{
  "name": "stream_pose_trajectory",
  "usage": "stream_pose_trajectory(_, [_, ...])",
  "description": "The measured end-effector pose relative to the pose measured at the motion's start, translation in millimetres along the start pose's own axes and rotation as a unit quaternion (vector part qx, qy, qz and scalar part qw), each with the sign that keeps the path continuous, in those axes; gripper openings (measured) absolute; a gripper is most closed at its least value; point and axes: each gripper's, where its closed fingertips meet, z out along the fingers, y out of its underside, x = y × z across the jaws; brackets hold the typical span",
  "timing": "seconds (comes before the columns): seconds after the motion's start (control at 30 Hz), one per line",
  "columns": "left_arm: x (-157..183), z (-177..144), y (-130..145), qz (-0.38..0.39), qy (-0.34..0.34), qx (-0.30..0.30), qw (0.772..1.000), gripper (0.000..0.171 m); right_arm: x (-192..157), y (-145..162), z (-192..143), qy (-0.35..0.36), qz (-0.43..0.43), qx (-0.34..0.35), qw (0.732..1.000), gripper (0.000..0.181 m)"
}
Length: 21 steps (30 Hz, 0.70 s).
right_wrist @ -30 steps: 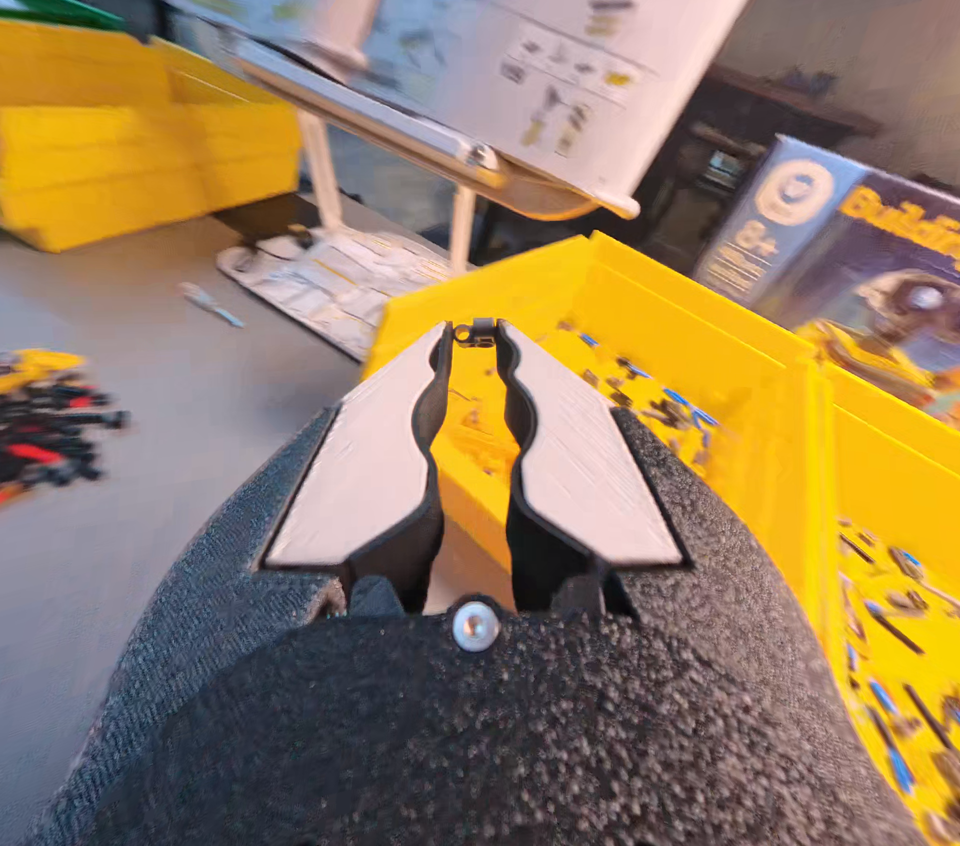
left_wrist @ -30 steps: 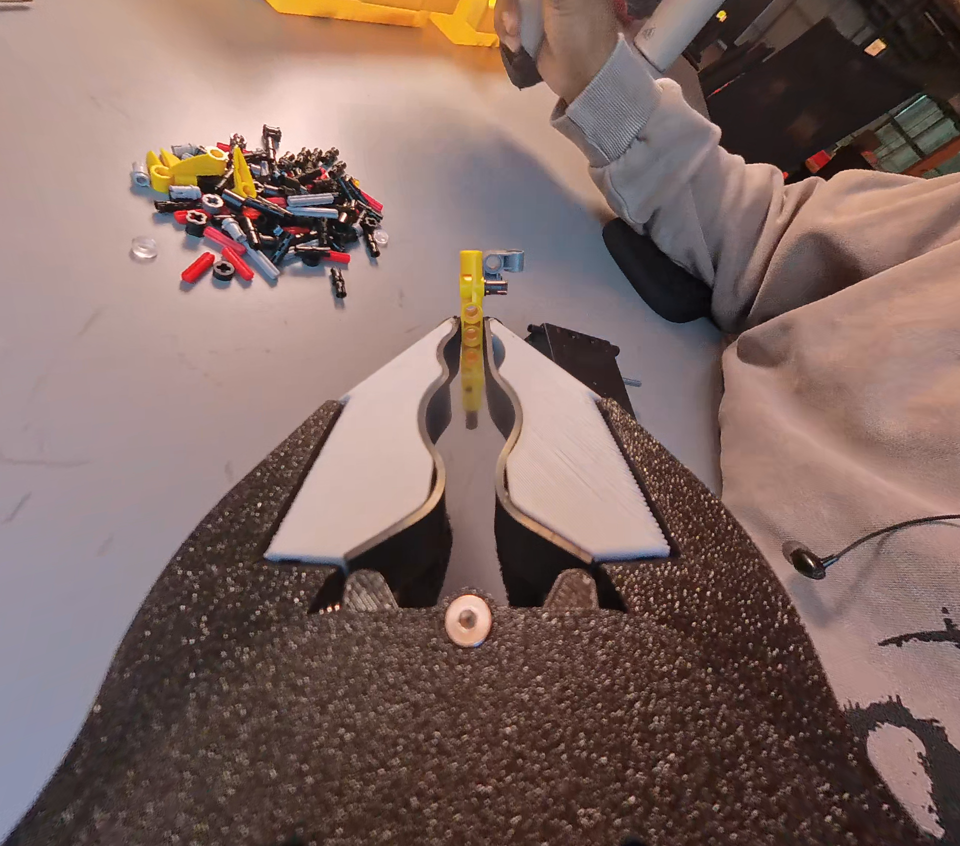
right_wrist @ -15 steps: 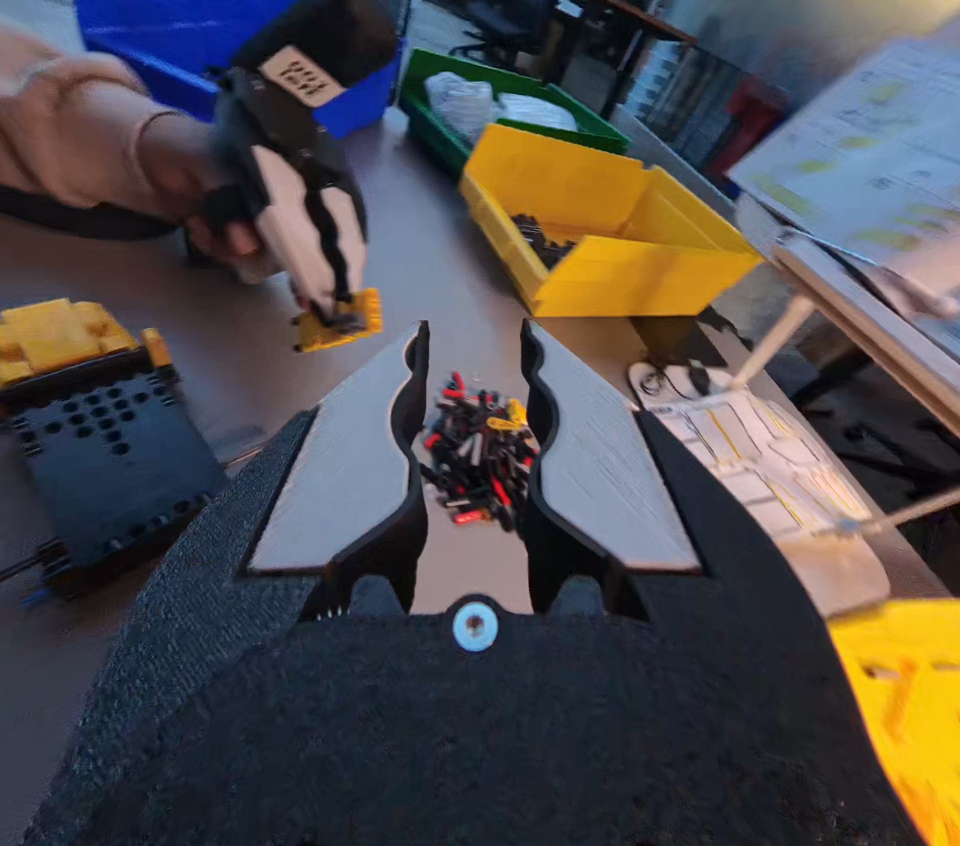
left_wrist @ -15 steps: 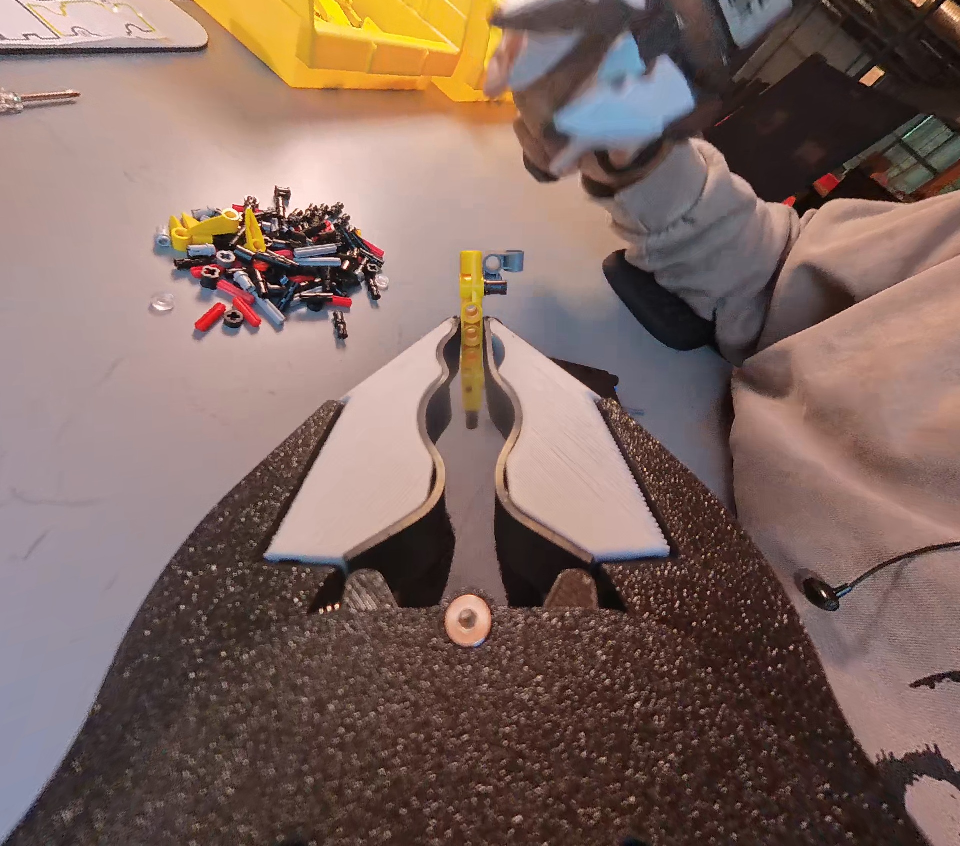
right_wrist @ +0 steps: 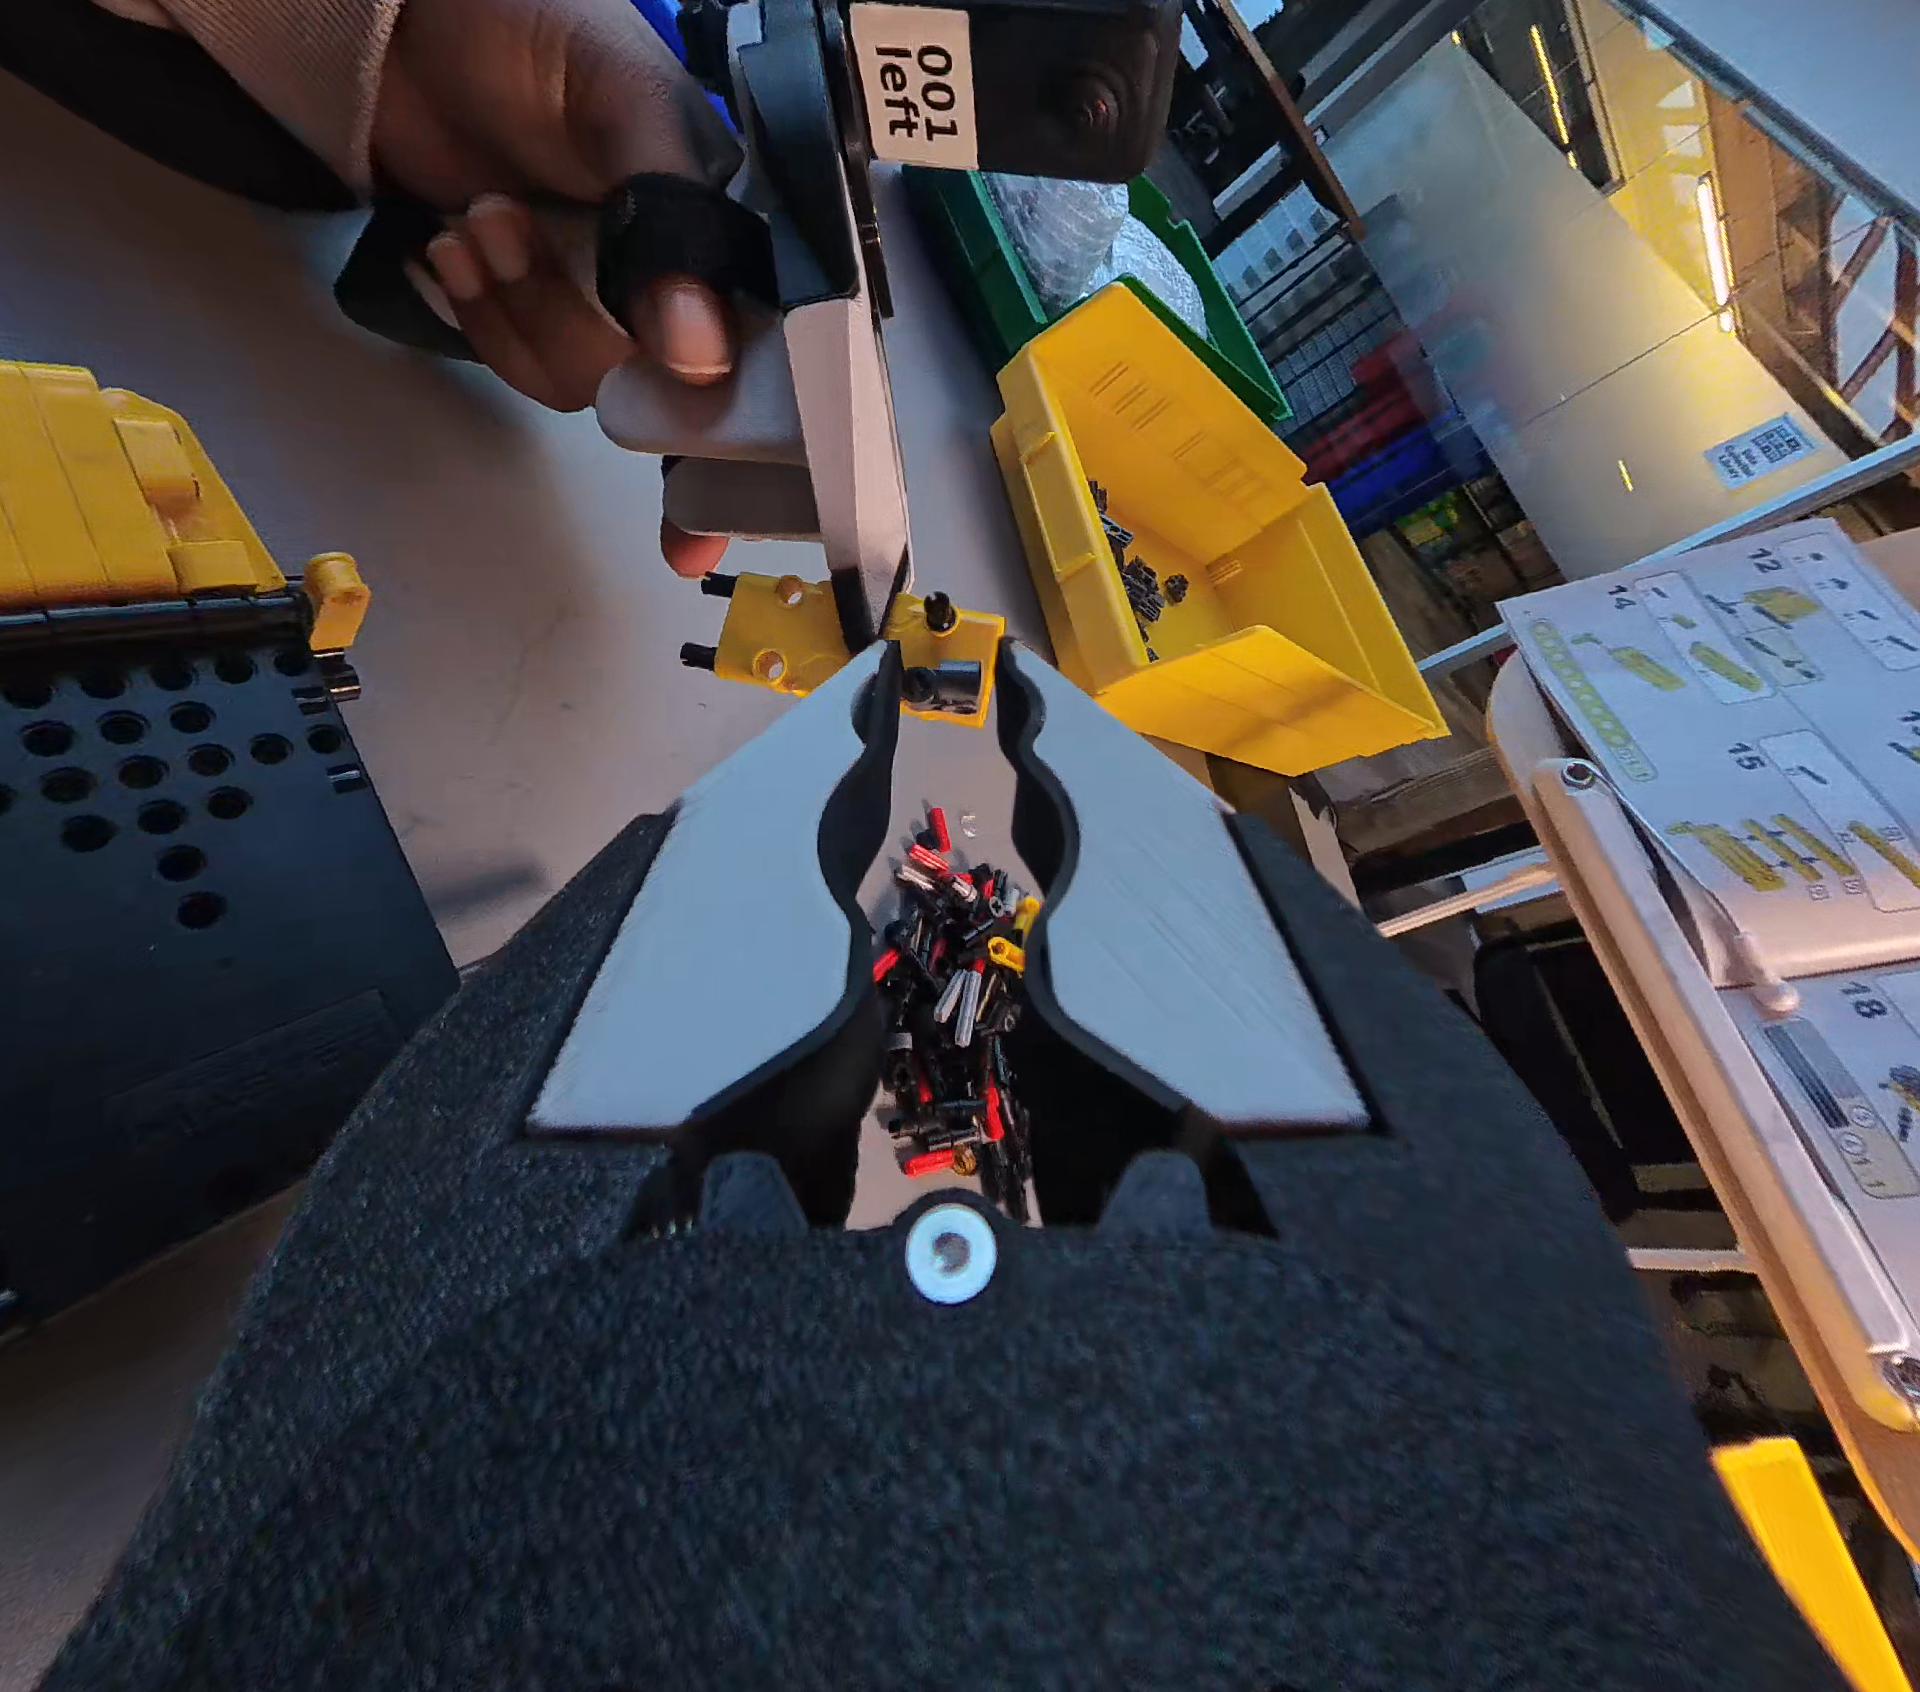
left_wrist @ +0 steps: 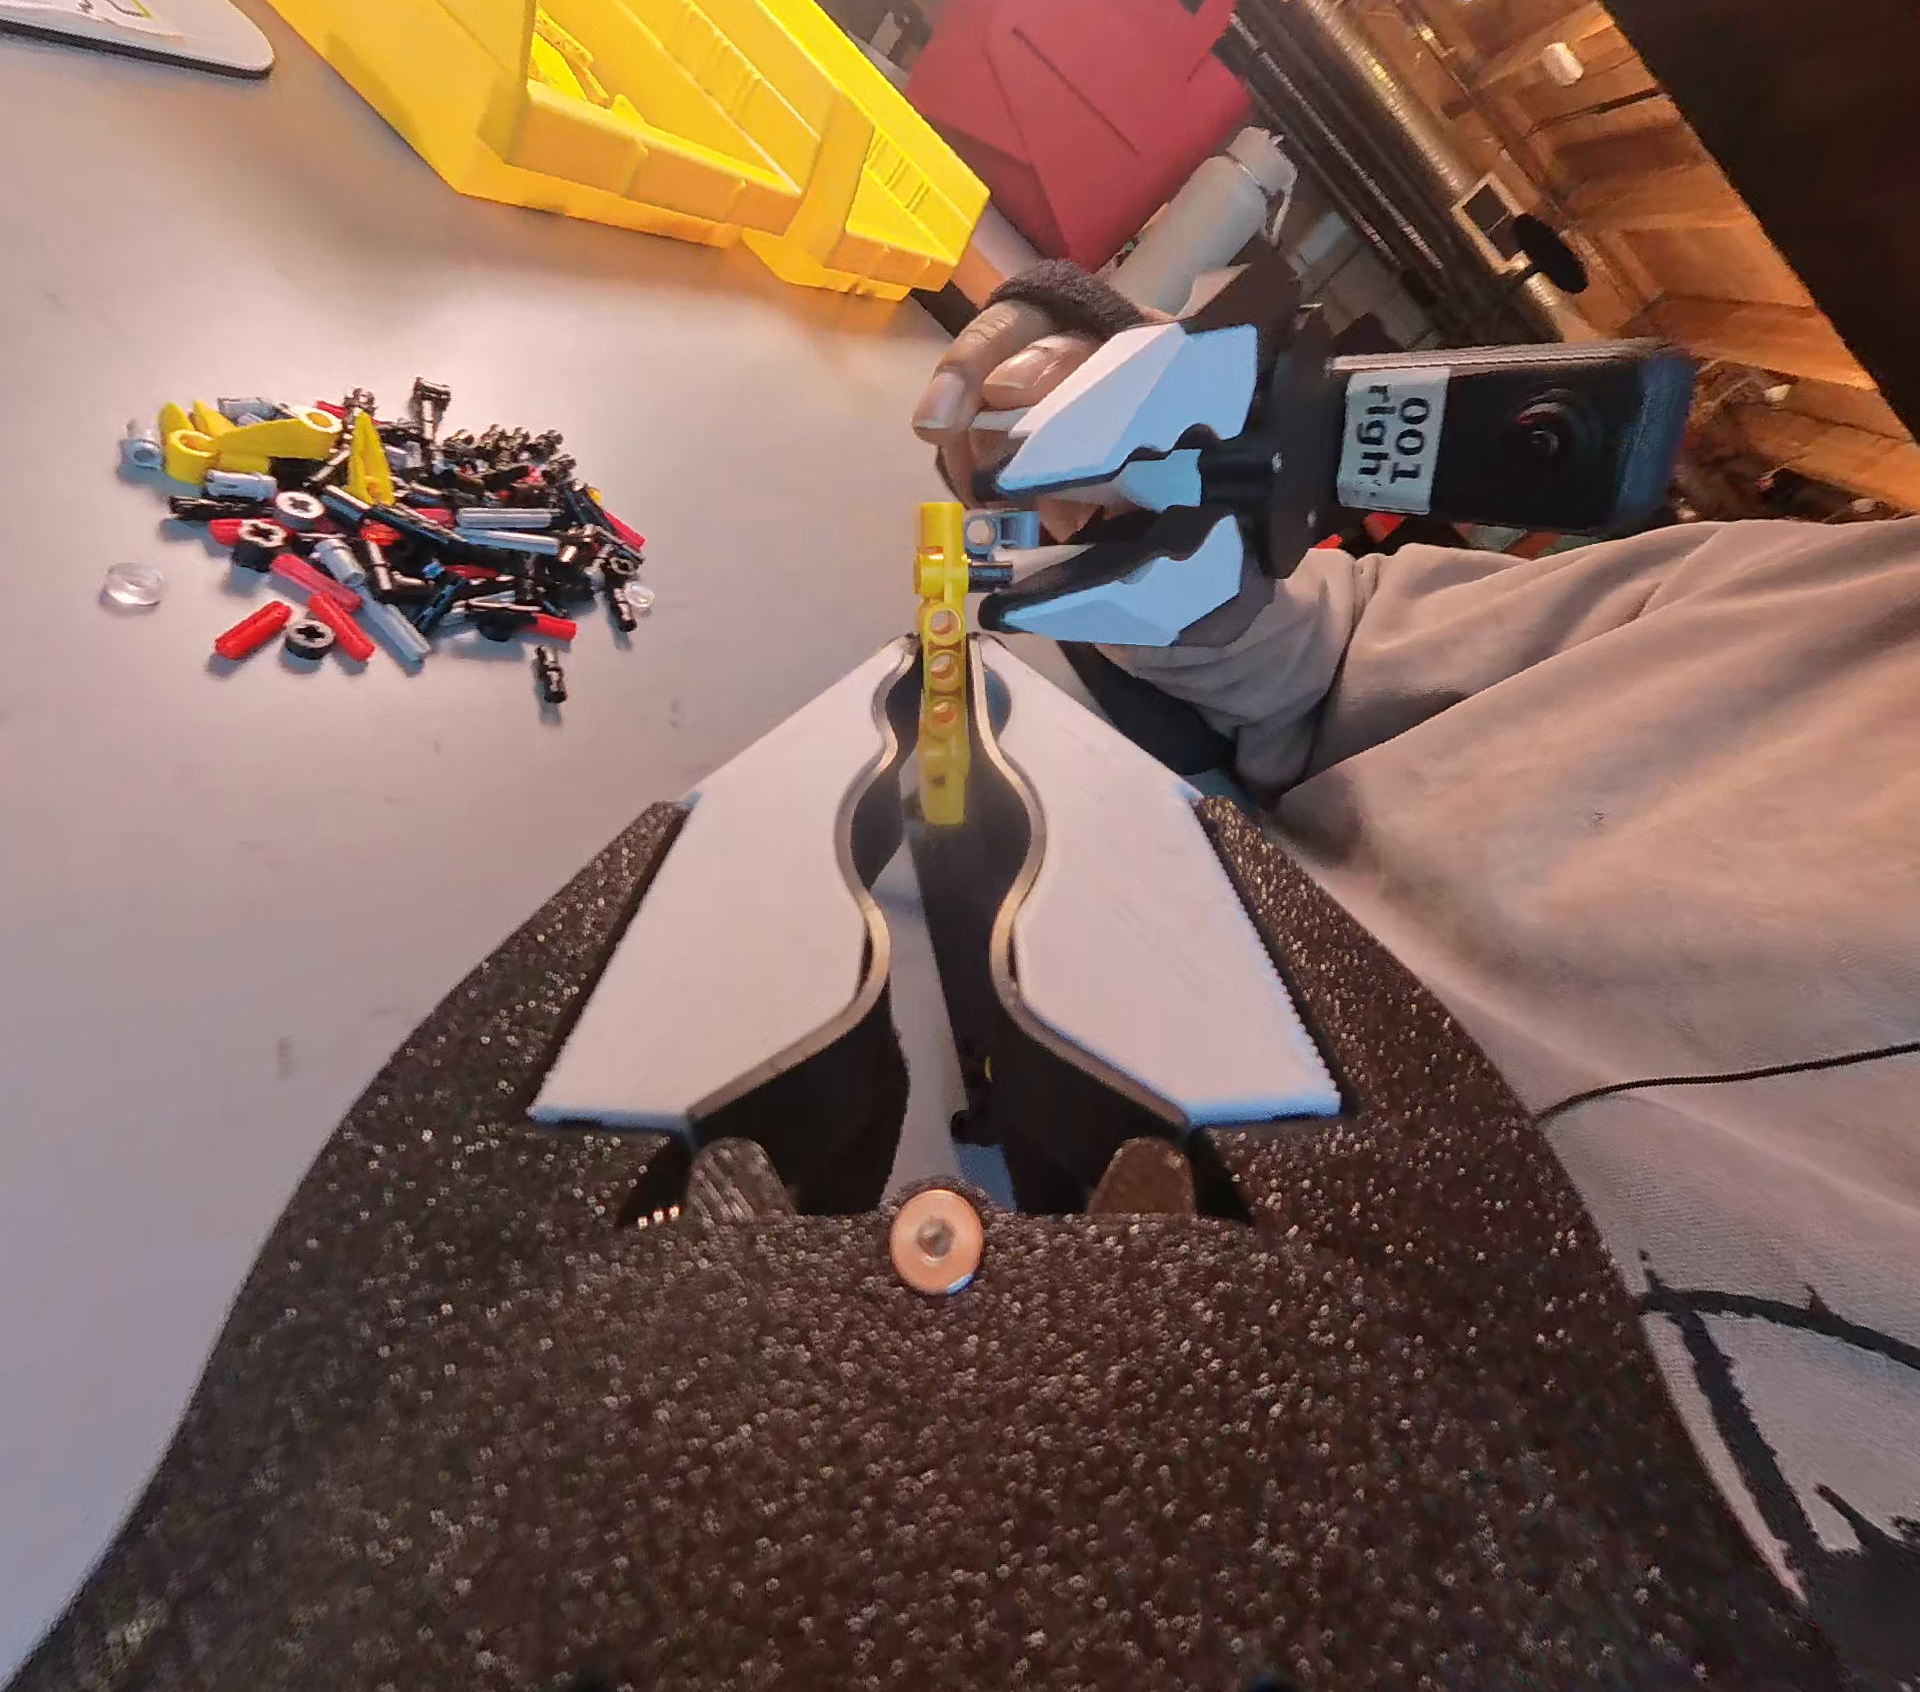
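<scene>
Two grippers meet over a grey worktop. Left wrist view: left gripper is clamped narrow on a yellow beam, which stands upright out of its tips with a small grey connector and black pin at its top. Right gripper comes in from the right, jaws apart, tips at either side of that connector; contact unclear. Parts pile of black, red, grey and yellow bits lies on the worktop to the left, a clear stud just beside it. Yellow bins behind, beige sleeve at right.

Right wrist view: right gripper is part open, holding nothing I can tell, tips around the black pin end of the yellow beam. Left gripper pinches the beam from above, a hand on its grip. Parts pile shows between the fingers. Black-and-yellow model at left, yellow bin behind, instruction sheet on a stand at right.
</scene>
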Motion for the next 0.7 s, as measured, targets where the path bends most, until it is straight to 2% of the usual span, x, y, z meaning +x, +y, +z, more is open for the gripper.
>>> stream_pose_trajectory(0.1, [3.5,-0.3,-2.8,-0.014,0.015,0.01,1.0,0.006,-0.6,-1.0,-0.6,-0.004,0.012,0.007,1.0,0.02])
stream_pose_trajectory(0.37, [5.4,0.7,-0.5,-0.02,0.026,0.007,0.999,0.006,-0.5,-0.3,-1.8,-0.014,0.033,0.011,0.999,0.014])
stream_pose_trajectory(0.47, [9.3,0.5,-8.2,0.001,0.026,0.027,0.999,0.02,-4.1,-3.6,-2.2,-0.029,0.051,0.02,0.998,0.014])
stream_pose_trajectory(0.5, [10.9,0.3,-8.1,0.007,0.029,0.025,0.999,0.013,-2.9,-4.9,-2.1,-0.023,0.054,0.024,0.998,0.014])
stream_pose_trajectory(0.7, [17.4,-2.2,-8.7,0.012,0.048,0.02,0.999,0.008,-2.7,-12.3,-4.8,-0.02,0.066,0.044,0.997,0.014])
